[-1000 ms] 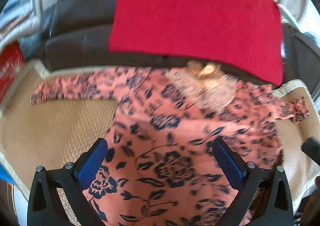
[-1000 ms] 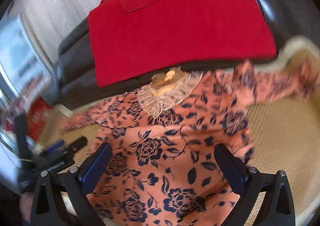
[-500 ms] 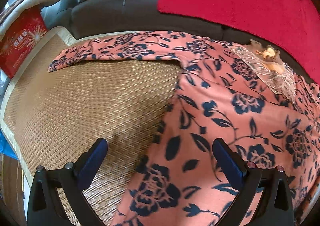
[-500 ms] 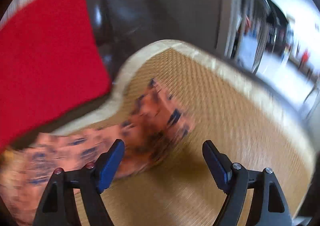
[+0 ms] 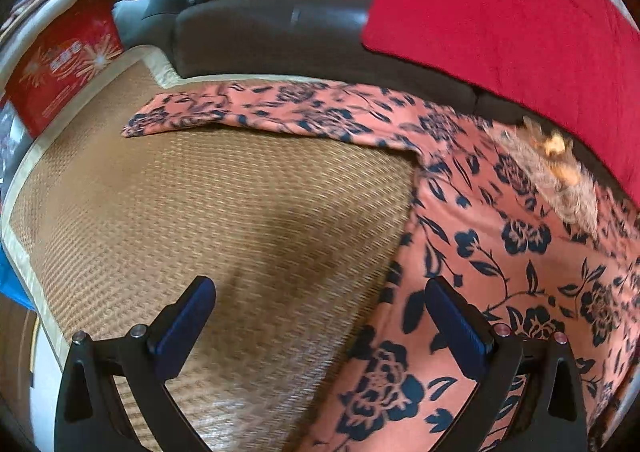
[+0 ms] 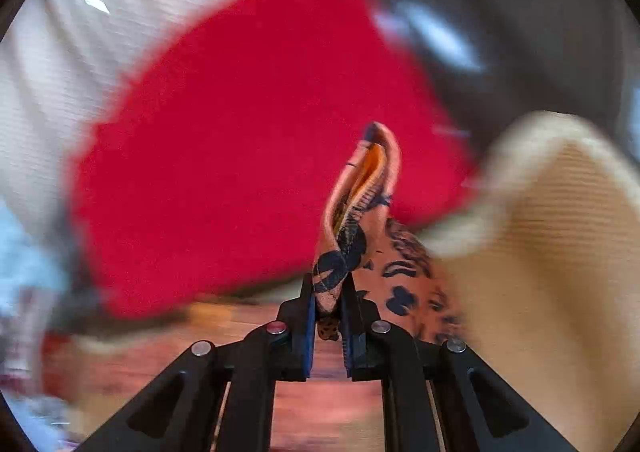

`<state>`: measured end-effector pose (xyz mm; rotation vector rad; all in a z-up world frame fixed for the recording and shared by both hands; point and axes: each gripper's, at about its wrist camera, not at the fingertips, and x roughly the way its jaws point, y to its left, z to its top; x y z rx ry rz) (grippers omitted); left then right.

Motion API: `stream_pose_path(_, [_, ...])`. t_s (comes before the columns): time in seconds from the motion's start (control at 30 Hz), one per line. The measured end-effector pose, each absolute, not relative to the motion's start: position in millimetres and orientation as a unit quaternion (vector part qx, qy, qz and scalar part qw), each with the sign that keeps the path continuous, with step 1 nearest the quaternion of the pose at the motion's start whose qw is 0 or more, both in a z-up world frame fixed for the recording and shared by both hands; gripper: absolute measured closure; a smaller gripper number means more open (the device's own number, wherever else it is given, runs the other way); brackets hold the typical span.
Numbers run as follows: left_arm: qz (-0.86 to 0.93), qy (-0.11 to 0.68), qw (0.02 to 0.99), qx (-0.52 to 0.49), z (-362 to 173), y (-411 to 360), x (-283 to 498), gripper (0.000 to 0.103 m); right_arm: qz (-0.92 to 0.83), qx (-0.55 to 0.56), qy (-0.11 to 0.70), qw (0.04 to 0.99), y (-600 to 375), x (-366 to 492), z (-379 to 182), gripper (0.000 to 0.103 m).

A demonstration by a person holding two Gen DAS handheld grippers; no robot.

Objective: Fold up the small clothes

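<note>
A salmon-pink floral dress (image 5: 492, 252) with dark blue flowers lies spread on a woven mat (image 5: 224, 220). Its left sleeve (image 5: 224, 110) stretches out flat to the left, and a lace collar (image 5: 556, 168) lies at the right. My left gripper (image 5: 320, 312) is open and empty, low over the mat at the dress's left edge. My right gripper (image 6: 326, 316) is shut on the end of the other sleeve (image 6: 356, 220) and holds it lifted off the mat; that view is blurred.
A dark sofa back (image 5: 280, 32) with a red cloth (image 5: 520, 20) draped over it stands behind the mat. A red box (image 5: 60, 68) sits at the far left. The mat's pale border (image 6: 516, 156) shows in the right wrist view.
My right gripper closed on the right sleeve end and lifted it, swinging back toward the red cloth. My left gripper shifted slightly along the dress's left edge and stayed open.
</note>
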<state>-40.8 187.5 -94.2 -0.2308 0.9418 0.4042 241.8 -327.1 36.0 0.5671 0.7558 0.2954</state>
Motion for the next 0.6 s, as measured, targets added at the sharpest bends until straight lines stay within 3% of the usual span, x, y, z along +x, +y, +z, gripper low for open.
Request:
stream_pose_path(0.1, [0.204,0.431,0.870,-0.127,-81.9,204.5,-52.5,0.000,0.265,0.334,0.322,0.846,-223.6,228.9,81.2,0.091])
stream_pose_path(0.17, [0.211,0.421,0.871,-0.140,-75.6,214.4,-56.3,0.000,0.321,0.360,0.309,0.820,-161.8,219.3,92.7,0.079])
stream_pose_path(0.2, [0.210,0.420,0.871,-0.147,-73.7,217.5,-55.3,0.000,0.335,0.374,0.309,0.808,-128.4,214.5,89.2,0.065])
stream_pose_path(0.23, [0.208,0.420,0.870,-0.153,-71.8,219.1,-53.2,0.000,0.345,0.370,0.319,0.801,-105.3,214.9,82.6,0.018])
stream_pose_path(0.27, [0.203,0.419,0.871,-0.158,-69.4,218.9,-49.7,0.000,0.355,0.356,0.344,0.793,-73.2,215.2,65.4,0.009])
stream_pose_path(0.4, [0.151,0.418,0.883,-0.153,-59.6,198.7,-24.5,0.000,0.339,0.331,0.415,0.776,-40.6,202.6,-10.2,0.009])
stream_pose_path(0.6, [0.070,0.434,0.878,-0.187,-66.8,170.9,45.8,0.000,0.269,0.340,0.435,0.789,-116.8,218.4,-70.9,0.009])
